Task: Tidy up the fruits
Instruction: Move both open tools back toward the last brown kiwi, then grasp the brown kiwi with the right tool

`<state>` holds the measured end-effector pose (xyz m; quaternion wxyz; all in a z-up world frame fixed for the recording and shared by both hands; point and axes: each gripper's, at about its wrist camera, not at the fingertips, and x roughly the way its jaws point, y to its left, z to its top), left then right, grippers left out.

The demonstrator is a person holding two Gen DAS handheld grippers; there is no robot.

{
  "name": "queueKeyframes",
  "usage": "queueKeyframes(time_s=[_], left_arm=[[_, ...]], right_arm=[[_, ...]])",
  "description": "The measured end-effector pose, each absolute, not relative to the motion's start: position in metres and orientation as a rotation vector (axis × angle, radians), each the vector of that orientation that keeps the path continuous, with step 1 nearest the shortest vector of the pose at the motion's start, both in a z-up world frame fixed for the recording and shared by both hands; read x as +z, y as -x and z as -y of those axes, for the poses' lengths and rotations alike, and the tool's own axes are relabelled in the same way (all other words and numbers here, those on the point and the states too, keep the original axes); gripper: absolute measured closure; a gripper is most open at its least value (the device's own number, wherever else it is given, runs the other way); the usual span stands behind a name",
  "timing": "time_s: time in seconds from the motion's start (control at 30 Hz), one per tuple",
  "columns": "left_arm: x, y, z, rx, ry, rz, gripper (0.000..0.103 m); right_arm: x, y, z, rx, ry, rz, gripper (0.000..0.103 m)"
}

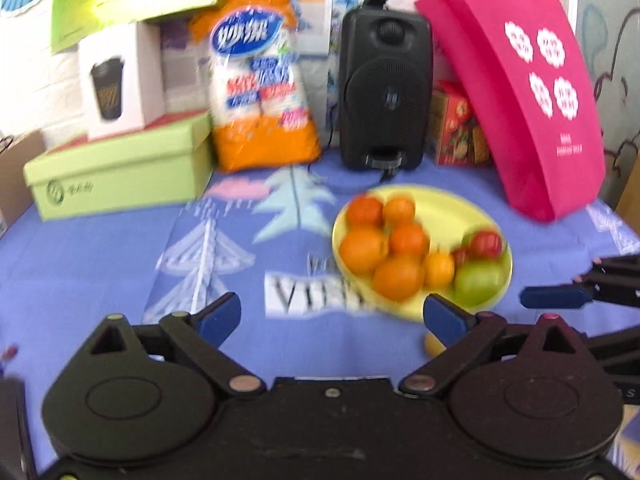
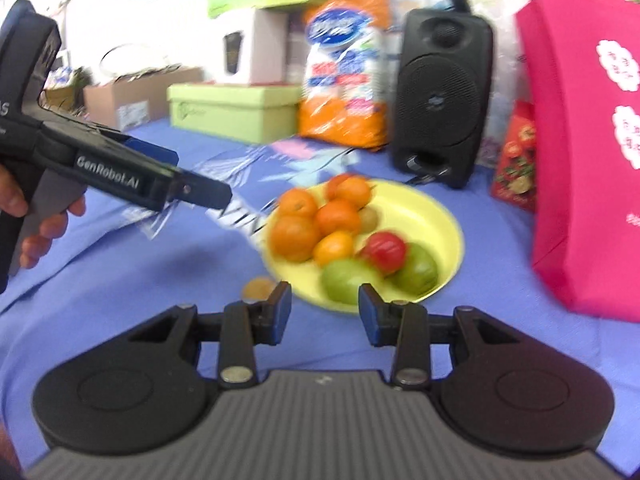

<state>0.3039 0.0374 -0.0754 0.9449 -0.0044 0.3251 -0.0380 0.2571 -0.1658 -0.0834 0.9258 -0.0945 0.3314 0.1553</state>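
A yellow plate (image 1: 440, 204) (image 2: 424, 208) on the blue cloth holds several oranges (image 1: 363, 249) (image 2: 295, 237), a red fruit (image 1: 485, 243) (image 2: 385, 251), green apples (image 1: 478, 282) (image 2: 347, 280) and a kiwi (image 2: 369, 218). A small yellow-brown fruit (image 2: 258, 288) lies on the cloth just left of the plate; it also shows in the left wrist view (image 1: 434, 344), partly hidden behind my finger. My left gripper (image 1: 332, 316) is open and empty, near the plate's front-left rim. My right gripper (image 2: 324, 312) is open and empty, in front of the plate.
Along the back stand a green box (image 1: 120, 168), a white cup box (image 1: 120, 80), an orange-and-white package (image 1: 260, 80), a black speaker (image 1: 386, 88), a red carton (image 1: 456, 128) and a pink bag (image 1: 528, 92). The left gripper's body (image 2: 100, 160) reaches in from the left.
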Motion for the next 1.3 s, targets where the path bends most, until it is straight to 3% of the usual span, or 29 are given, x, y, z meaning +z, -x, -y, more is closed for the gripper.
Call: queueKeyframes(time_s=[0.37, 0.77, 1.07, 1.2, 1.3], left_arm=[[-0.092, -0.245, -0.040, -0.022, 0.000, -0.681, 0.000], [-0.105, -0.260, -0.022, -0.094, -0.101, -0.588, 0.001], [-0.102, -0.269, -0.047, -0.171, -0.071, -0.625, 0.001], [-0.098, -0.280, -0.053, -0.228, 0.066, -0.653, 0.001], [-0.098, -0.291, -0.040, -0.306, 0.101, -0.679, 0.001]], right_arm=[[-0.117, -0.268, 0.116, 0.336, 0.227, -0.739, 0.067], [-0.119, -0.295, 0.128, 0.326, 0.120, -0.830, 0.062], [-0.121, -0.300, 0.135, 0.441, 0.152, -0.831, 0.063], [-0.125, -0.301, 0.124, 0.467, 0.215, -0.804, 0.076], [-0.122, -0.296, 0.121, 0.471, 0.263, -0.794, 0.078]])
